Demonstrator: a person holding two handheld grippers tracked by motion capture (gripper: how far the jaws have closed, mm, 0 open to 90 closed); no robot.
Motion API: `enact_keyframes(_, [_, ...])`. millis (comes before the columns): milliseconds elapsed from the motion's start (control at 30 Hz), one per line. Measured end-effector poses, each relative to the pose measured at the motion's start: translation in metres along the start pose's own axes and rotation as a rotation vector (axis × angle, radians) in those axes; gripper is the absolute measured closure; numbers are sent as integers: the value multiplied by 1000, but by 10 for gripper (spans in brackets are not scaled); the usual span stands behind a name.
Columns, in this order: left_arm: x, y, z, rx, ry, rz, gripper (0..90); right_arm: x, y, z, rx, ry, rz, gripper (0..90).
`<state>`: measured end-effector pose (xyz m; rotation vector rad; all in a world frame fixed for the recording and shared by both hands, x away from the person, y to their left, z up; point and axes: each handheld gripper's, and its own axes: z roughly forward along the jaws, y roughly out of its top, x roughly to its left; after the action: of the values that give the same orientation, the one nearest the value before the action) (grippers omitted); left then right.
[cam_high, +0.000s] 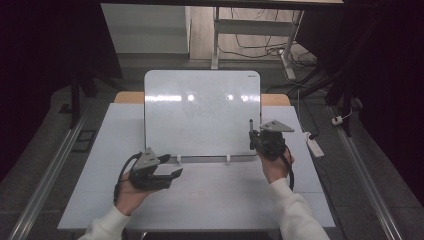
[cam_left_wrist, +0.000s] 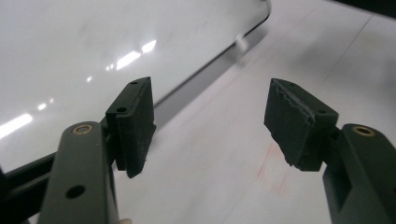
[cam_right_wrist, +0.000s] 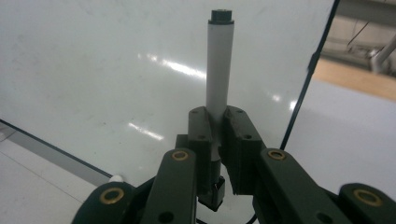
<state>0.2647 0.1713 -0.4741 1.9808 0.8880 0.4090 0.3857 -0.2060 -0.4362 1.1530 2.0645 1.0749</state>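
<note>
A white whiteboard (cam_high: 200, 110) leans back on the white table (cam_high: 215, 195), its surface blank apart from light glare. My right gripper (cam_high: 253, 138) is at the board's lower right edge, shut on a white marker (cam_high: 250, 125) with a black cap that points up. The right gripper view looks along the right gripper (cam_right_wrist: 218, 122) to the marker (cam_right_wrist: 219, 56), upright between the pads in front of the whiteboard (cam_right_wrist: 93, 56). My left gripper (cam_high: 171, 165) hovers near the board's lower left corner, open with nothing between its fingers. In the left gripper view the left gripper (cam_left_wrist: 210, 116) points along the whiteboard's (cam_left_wrist: 70, 42) lower edge.
Two small white clips (cam_high: 178, 159) (cam_high: 228, 159) stick out under the board's bottom edge. Faint red marks (cam_left_wrist: 271, 163) show on the table. A white power strip (cam_high: 314, 145) and cables lie off the table's right side. Metal rails run along both sides.
</note>
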Motion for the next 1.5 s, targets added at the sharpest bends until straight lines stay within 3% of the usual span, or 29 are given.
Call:
enact_keyframes(200, [18,-27,-23,4,46,-47,333,-4,8,19,62,-2,19,803])
enact_keyframes(433, [30,-45,-31,9,70,-96,330,-5,12,36,92,-14,31,803])
enact_keyframes(767, [32,-50,-30,22,87,-93,330,-10,9,44,92,-34,27,801])
enact_keyframes(1167, [32,-52,-29,29,93,-95,328,-9,8,43,83,-56,-10,785])
enact_keyframes(1367, [33,-53,-30,27,97,-97,328,-9,9,40,65,-54,-18,731])
enact_keyframes(1500, [33,-54,-31,28,101,-95,328,-8,9,30,27,-43,-33,635])
